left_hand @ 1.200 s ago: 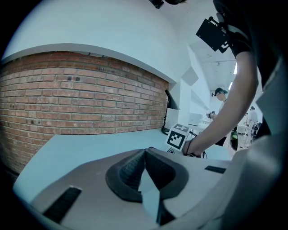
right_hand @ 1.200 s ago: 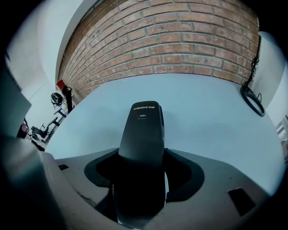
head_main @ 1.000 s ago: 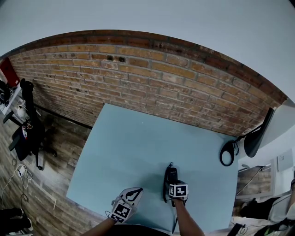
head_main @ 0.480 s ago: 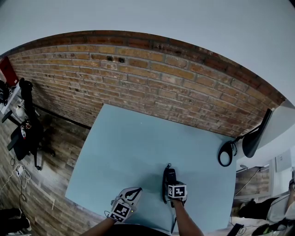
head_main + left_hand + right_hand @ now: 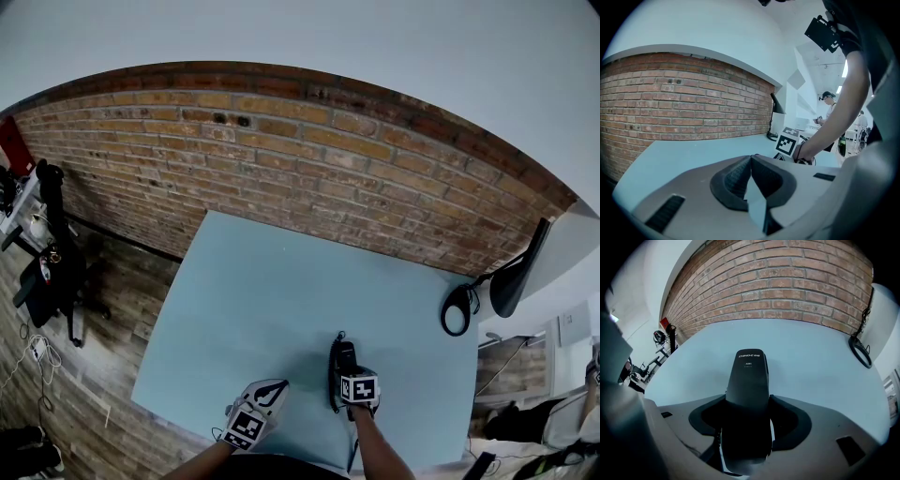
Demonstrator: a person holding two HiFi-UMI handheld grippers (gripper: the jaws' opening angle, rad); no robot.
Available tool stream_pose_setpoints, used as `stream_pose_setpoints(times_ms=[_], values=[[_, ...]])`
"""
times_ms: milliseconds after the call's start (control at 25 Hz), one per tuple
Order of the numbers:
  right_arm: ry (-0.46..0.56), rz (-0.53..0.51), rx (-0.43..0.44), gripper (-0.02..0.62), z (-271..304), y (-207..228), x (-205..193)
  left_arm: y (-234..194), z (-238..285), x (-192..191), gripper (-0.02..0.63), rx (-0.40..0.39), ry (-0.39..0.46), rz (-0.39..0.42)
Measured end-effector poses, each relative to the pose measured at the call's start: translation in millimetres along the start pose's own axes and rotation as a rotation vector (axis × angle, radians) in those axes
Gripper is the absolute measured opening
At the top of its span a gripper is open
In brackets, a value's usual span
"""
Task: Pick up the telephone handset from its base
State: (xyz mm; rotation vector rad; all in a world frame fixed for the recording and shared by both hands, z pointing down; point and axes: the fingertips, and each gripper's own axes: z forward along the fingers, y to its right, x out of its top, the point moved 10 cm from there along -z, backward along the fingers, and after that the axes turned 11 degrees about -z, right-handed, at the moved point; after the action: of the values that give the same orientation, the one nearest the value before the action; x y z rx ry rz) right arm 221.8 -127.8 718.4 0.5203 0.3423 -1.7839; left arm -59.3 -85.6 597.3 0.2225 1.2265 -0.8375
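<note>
Black plastic telephone handset (image 5: 750, 376) gripped, seemingly not yet lifted.
We had the right claw (image 5: 747, 399) clamped on its sides; the left claw (image 5: 751, 159) hung pinched together, empty.

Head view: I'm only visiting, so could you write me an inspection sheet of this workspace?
Surface: pale blue table, against a brick wall.
Job's things: black handset near the table's front edge; base not made out.
Clutter: black lamp at the table's right edge.
Grippers: left gripper shut, empty, apart from the handset; right gripper closed on the handset's sides.
Cables: coiled cord beside the handset; loose cables on the floor, left.
Surroundings: wood floor, dark equipment at far left.
</note>
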Motion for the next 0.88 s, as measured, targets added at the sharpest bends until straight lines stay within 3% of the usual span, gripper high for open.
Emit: stream_pose_setpoints(times_ms=[880], values=[[0.034,-0.016,-0.010,0.268,-9.5,0.1,1.6,1.6,-0.3,1.7,0.028,-0.003,0.003,0.000]])
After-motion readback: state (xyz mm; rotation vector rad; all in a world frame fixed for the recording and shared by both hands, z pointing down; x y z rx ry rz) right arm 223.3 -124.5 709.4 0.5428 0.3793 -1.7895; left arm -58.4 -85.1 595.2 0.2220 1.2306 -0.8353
